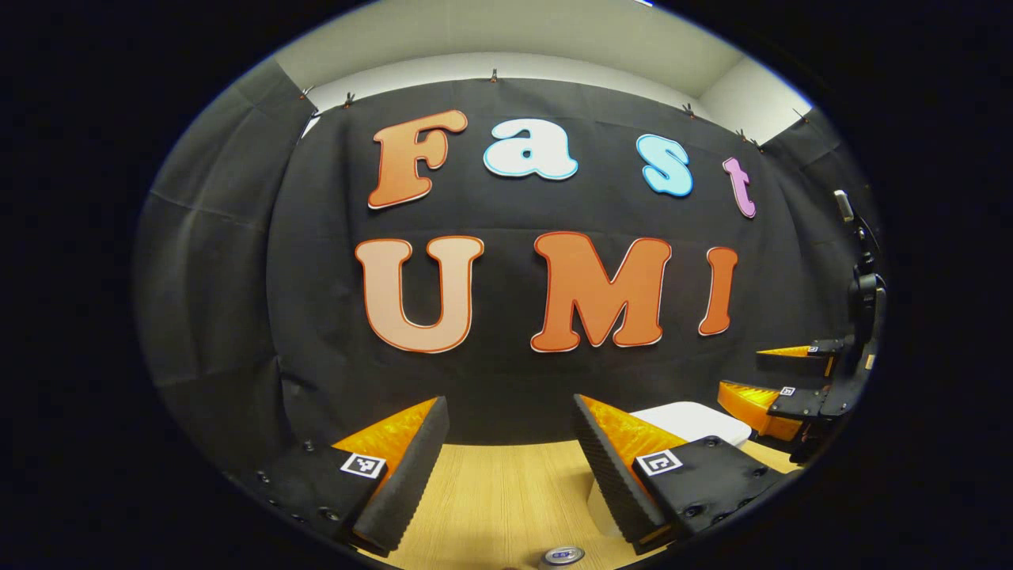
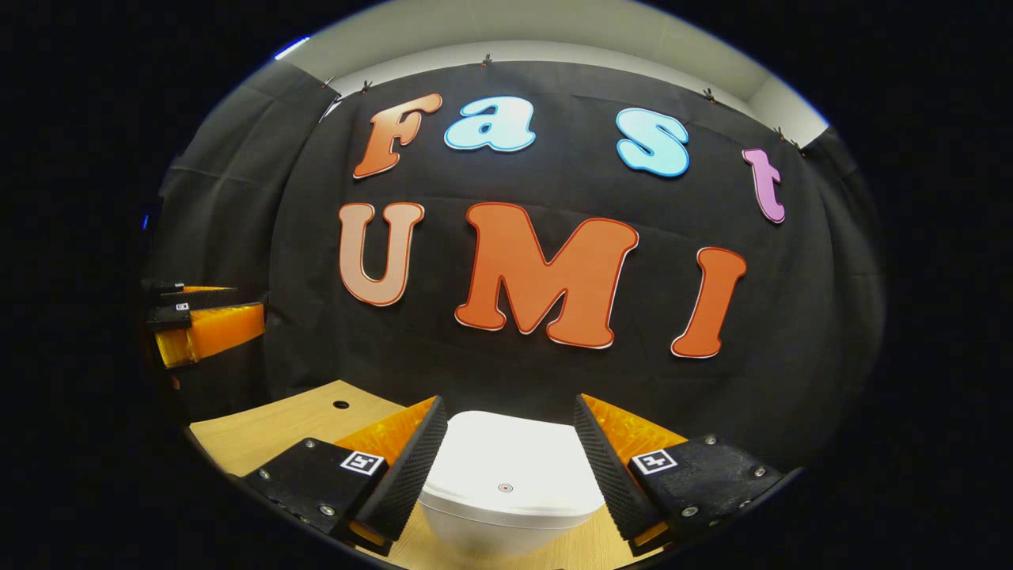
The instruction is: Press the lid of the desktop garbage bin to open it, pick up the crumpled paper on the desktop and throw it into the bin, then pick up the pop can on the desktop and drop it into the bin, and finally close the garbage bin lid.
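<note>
- The left gripper (image 1: 506,467) is held level above the table (image 1: 506,499), pointing straight at the booth wall; its jaws stand wide apart with nothing between them but bare wood.
- In the left gripper view, the bin (image 1: 696,419) sits at about 4 o'clock, partly behind the right-hand finger (image 1: 613,467), its white lid closed.
- The can (image 1: 562,556) shows just its top at 6 o'clock, at the very bottom edge, on the table below the open jaws.
- The right gripper (image 1: 791,380) appears in that same view at about 3 o'clock, off to the side and beyond the bin, held well above the table; its two fingers lie one over the other with a clear gap between them.
- In the right gripper view, the right gripper (image 2: 506,467) also points at the wall, level, and hangs over the bin (image 2: 506,475); its jaws are spread wide and hold nothing.
- The lid (image 2: 506,459) lies between the two fingers, closed, with a small round mark near its front; whether the fingers touch it I cannot tell.
- The left gripper (image 2: 202,321) shows at 9 o'clock in the right gripper view, raised well clear of the table (image 2: 301,419).
- A small dark hole (image 2: 341,404) marks the table at about 8 o'clock.
</note>
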A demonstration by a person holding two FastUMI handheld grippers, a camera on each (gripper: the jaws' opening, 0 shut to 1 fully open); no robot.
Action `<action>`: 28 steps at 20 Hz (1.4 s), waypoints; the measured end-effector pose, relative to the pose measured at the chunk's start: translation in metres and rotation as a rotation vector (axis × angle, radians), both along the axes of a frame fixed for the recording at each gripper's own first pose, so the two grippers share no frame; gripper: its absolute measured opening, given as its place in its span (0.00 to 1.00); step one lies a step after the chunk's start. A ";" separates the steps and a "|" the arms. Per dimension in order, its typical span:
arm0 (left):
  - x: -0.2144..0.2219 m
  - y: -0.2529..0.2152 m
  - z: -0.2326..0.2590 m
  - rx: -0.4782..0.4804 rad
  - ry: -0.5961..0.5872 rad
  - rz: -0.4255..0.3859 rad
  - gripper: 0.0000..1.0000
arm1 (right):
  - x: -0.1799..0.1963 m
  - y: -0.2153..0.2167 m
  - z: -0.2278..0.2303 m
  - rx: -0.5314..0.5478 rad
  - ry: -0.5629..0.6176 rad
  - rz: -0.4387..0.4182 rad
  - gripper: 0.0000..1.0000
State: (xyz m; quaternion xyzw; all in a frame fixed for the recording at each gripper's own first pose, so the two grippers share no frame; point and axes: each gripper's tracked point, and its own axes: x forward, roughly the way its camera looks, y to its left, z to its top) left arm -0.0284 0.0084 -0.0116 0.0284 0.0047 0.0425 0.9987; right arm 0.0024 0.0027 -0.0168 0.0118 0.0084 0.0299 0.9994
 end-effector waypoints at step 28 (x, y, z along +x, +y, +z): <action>-0.058 0.007 -0.018 0.071 0.072 0.096 1.00 | -0.002 0.007 -0.032 -0.024 0.158 0.179 0.01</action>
